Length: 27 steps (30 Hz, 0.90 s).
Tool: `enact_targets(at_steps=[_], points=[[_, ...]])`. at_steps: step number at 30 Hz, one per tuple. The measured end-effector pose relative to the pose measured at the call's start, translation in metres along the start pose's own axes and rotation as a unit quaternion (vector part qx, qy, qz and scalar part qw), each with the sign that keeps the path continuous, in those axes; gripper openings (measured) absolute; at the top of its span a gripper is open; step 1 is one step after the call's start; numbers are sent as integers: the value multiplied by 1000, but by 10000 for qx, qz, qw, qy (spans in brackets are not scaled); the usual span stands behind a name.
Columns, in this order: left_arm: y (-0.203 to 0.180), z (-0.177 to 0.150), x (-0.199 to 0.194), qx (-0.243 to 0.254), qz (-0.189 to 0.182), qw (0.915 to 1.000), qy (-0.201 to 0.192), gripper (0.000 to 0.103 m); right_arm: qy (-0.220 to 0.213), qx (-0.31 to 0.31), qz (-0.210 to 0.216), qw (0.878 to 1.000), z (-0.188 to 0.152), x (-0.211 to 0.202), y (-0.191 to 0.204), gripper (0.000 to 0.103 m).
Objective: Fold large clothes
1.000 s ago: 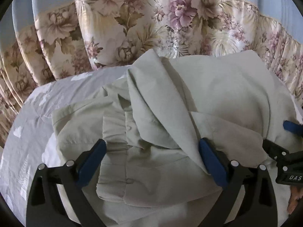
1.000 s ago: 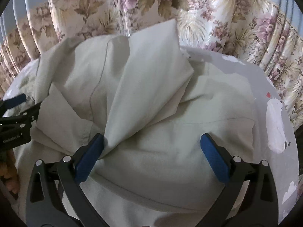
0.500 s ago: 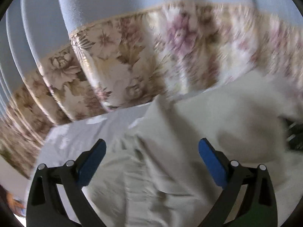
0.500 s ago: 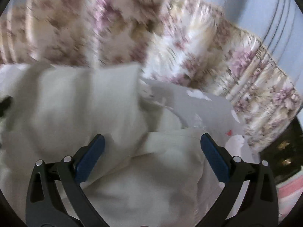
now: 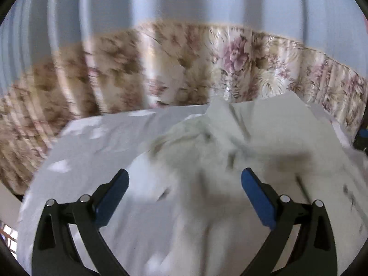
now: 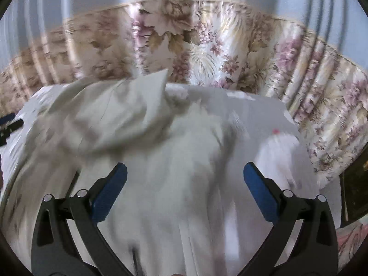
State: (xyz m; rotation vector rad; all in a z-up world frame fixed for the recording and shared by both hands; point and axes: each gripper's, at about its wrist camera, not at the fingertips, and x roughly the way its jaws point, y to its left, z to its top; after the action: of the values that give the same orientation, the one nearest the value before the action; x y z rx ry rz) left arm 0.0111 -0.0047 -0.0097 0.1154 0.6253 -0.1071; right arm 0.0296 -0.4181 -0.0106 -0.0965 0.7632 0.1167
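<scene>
A large pale beige garment (image 5: 264, 138) lies crumpled on a light grey sheet (image 5: 96, 142), blurred by motion. My left gripper (image 5: 185, 195) is open, its blue pads wide apart above the garment's left part, holding nothing. In the right wrist view the same garment (image 6: 119, 115) is heaped with a raised fold at the upper left. My right gripper (image 6: 185, 191) is open and empty above the garment's middle. The other gripper shows at the left edge (image 6: 9, 124).
A floral curtain (image 6: 230, 53) with a plain blue upper part hangs behind the bed. The grey sheet (image 6: 264, 115) extends to the right, with a white patch (image 6: 280, 147) on it. A dark object (image 6: 354, 184) stands at the far right.
Both grippers have pulled back and tilted up from the garment, so more curtain shows. Both stay open. The garment looks shifted and blurred.
</scene>
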Motion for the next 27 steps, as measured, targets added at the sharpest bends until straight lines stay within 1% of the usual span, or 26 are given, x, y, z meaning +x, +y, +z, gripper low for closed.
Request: enact_targets(at_steps=[1, 2, 3, 5, 6, 8, 9, 11, 12, 13, 14, 16, 18, 22, 27], points=[[4, -14, -18, 14, 61, 10000, -8, 98, -1, 67, 122, 9999, -20, -17, -3, 100], [9, -28, -34, 26, 103, 9999, 3, 98, 43, 114, 141, 9998, -34, -28, -3, 100], [13, -48, -55, 45, 153, 9999, 58, 98, 82, 194, 133, 9997, -55, -44, -5, 100], [13, -78, -88, 124, 249, 9996, 45, 98, 121, 393, 240, 9989, -91, -70, -8, 100], [10, -97, -105, 222, 381, 9990, 68, 98, 137, 514, 253, 9983, -113, -85, -8, 100], [4, -123, -127, 326, 597, 9976, 107, 98, 133, 641, 126, 9978, -142, -104, -6, 100], [1, -138, -142, 210, 652, 9976, 135, 98, 199, 654, 26, 9977, -158, -111, -3, 100], [2, -155, -156, -147, 607, 9977, 263, 98, 361, 717, -57, 9968, -180, -117, 1, 100], [2, -161, -162, -293, 554, 9976, 288, 98, 434, 759, -128, 9961, -188, -120, 3, 100], [1, -167, -167, -392, 484, 9976, 311, 98, 411, 781, -195, 9959, -194, -124, 4, 100], [-3, -171, -168, -402, 454, 9975, 356, 98, 398, 828, -262, 9954, -198, -129, 4, 100], [-11, -181, -171, -248, 521, 9976, 391, 98, 389, 938, -302, 9944, -205, -138, 4, 100], [-16, -188, -172, -145, 525, 9974, 462, 98, 343, 902, -366, 9947, -211, -145, 6, 100], [-17, -198, -174, -276, 480, 9972, 503, 98, 374, 921, -430, 9941, -225, -153, 2, 100], [-14, -206, -173, -281, 455, 9969, 577, 98, 475, 919, -589, 9929, -243, -155, -4, 99]])
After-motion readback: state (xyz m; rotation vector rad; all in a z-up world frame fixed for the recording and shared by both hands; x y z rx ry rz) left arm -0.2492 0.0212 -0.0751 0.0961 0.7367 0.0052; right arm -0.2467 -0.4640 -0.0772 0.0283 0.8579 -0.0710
